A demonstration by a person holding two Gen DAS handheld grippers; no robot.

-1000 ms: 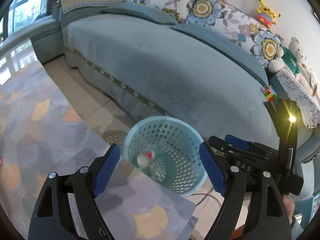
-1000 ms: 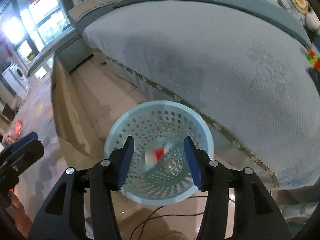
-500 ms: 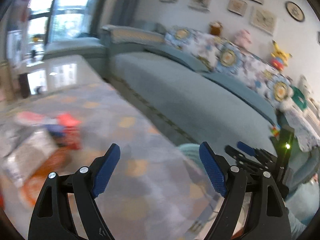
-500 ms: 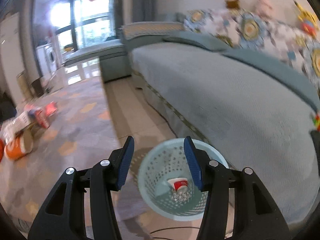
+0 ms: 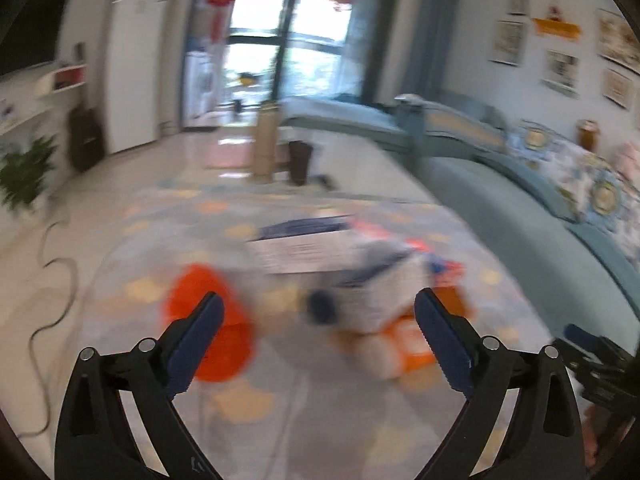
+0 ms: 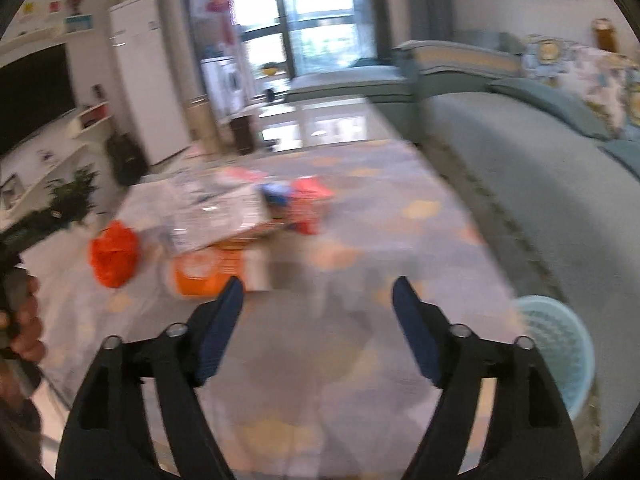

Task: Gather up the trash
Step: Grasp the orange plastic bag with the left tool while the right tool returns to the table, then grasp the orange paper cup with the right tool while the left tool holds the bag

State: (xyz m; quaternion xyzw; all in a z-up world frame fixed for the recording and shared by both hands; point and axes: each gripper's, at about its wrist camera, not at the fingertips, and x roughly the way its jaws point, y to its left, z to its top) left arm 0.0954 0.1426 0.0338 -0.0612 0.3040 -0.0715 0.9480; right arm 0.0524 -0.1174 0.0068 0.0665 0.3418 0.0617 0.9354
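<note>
A blurred heap of trash lies on the patterned rug: an orange crumpled bag point(image 5: 208, 320) point(image 6: 114, 254), a white printed wrapper point(image 5: 308, 254) point(image 6: 212, 216), an orange box point(image 6: 208, 270) and red-blue packets point(image 6: 304, 200). My left gripper point(image 5: 318, 328) hangs above the heap, its jaws opening wide, nothing between them. My right gripper point(image 6: 318, 312) is over bare rug, jaws opening too, also empty. The pale blue perforated basket point(image 6: 560, 344) stands at the lower right of the right wrist view, beside the sofa. In the left wrist view the right gripper's tip shows at the right edge.
A long blue-grey sofa point(image 6: 540, 168) point(image 5: 540, 216) with floral cushions runs along the right. A black cable point(image 5: 52, 280) snakes over the tiles at the left. A potted plant point(image 6: 76, 196), white cabinet point(image 6: 144, 80) and glass door point(image 5: 280, 40) stand at the back. A person's hand point(image 6: 24, 320) shows at left.
Both grippers have swung away from the basket, where a red-and-white item dropped in, toward the trash heap on the rug. Both pairs of jaws stand wider apart than before.
</note>
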